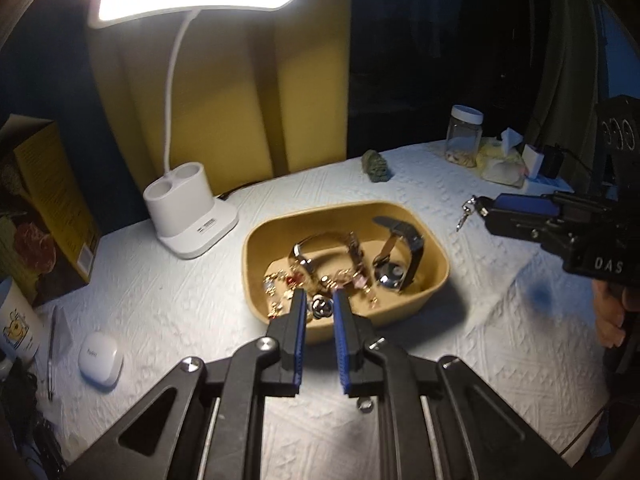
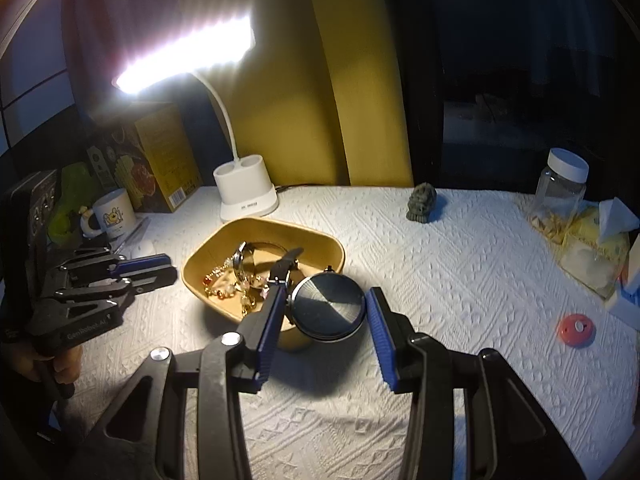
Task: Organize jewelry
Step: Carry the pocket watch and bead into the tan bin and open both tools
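Observation:
A tan oval tray (image 1: 434, 276) (image 2: 334, 250) sits mid-table and holds a gold watch (image 1: 320, 248), a black-strap watch (image 1: 400, 256) (image 2: 328, 306), gold chains with charms (image 1: 280, 284) (image 2: 224, 284) and a small silver bell (image 1: 320, 306). My left gripper (image 1: 320, 300) hovers at the tray's near rim, its jaws narrowly apart around the bell; contact is unclear. My right gripper (image 2: 324, 304) is open, its fingers on either side of the black watch's round case at the tray's right end. In the left wrist view the right gripper (image 1: 486, 210) is to the right of the tray, with a small metal piece (image 1: 466, 212) at its tip.
A lit white desk lamp (image 1: 190, 216) (image 2: 246, 196) stands behind the tray. A yellow box (image 1: 44, 200), a mug (image 2: 114, 212) and a white earbud case (image 1: 100, 360) are at the left. A stone figure (image 2: 422, 202), a clear jar (image 2: 560, 188), a tissue pack (image 2: 600, 236) and a red disc (image 2: 576, 330) are to the right.

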Demonstrator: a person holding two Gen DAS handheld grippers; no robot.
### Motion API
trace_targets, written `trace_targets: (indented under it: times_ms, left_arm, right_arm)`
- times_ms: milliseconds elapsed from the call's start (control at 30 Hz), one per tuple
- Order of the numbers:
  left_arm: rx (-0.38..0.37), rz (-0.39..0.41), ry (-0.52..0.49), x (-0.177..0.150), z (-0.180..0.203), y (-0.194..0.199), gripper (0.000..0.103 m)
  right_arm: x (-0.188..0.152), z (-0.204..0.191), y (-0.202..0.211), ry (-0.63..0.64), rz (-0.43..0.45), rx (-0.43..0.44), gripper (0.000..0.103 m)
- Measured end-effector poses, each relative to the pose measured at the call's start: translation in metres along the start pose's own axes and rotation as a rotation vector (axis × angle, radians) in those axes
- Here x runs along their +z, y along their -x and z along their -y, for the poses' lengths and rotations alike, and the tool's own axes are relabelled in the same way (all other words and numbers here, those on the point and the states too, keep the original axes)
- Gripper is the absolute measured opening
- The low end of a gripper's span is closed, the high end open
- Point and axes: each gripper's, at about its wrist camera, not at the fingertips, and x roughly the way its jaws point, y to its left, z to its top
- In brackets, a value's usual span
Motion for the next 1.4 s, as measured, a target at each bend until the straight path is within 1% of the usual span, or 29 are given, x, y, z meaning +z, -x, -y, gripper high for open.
trace_targets:
  times_ms: [100,233,300,400,467,500,533,600,733,1033,1267,1333,1400]
  left_arm:
    - [-0.028,-0.001,-0.002,0.007,0.004,-0.008,0.012]
    - [-0.075,-0.034,0.035,0.011,0.0,-0.025,0.012]
    - [-0.064,-0.053,0.053,0.011,-0.003,-0.032,0.012]
    - [-0.063,-0.058,0.084,0.011,-0.01,-0.035,0.014]
    - [-0.058,-0.051,0.095,0.01,-0.016,-0.033,0.023]
    - [-0.054,-0.045,0.096,0.009,-0.019,-0.031,0.032]
    - [-0.045,-0.035,0.099,0.008,-0.022,-0.028,0.038]
    - [-0.033,-0.022,0.105,0.006,-0.028,-0.023,0.042]
    - [-0.013,-0.006,0.134,0.001,-0.044,-0.014,0.043]
    - [0.01,-0.015,0.195,-0.019,-0.077,-0.008,0.043]
    - [0.022,-0.019,0.236,-0.031,-0.094,-0.004,0.043]
    - [0.024,-0.016,0.24,-0.033,-0.095,-0.002,0.043]
    - [0.025,-0.012,0.24,-0.035,-0.095,0.001,0.043]
  right_arm:
    - [0.002,0.0,-0.001,0.002,-0.002,0.004,0.04]
    - [0.002,0.001,-0.005,0.001,-0.006,0.011,0.04]
    - [0.003,0.001,-0.007,0.0,-0.007,0.012,0.04]
    - [0.006,0.0,-0.008,0.002,0.001,0.021,0.04]
    - [0.007,-0.004,-0.008,0.007,0.009,0.03,0.04]
    - [0.009,-0.007,-0.009,0.011,0.013,0.037,0.04]
    - [0.01,-0.009,-0.01,0.015,0.014,0.041,0.04]
    - [0.012,-0.015,-0.013,0.025,0.014,0.046,0.04]
    - [0.016,-0.031,-0.023,0.051,0.005,0.062,0.04]
    - [0.021,-0.063,-0.054,0.086,-0.036,0.084,0.04]
    - [0.021,-0.073,-0.072,0.091,-0.068,0.051,0.04]
    - [0.02,-0.075,-0.073,0.094,-0.072,0.046,0.045]
    - [0.02,-0.076,-0.071,0.088,-0.068,0.042,0.045]
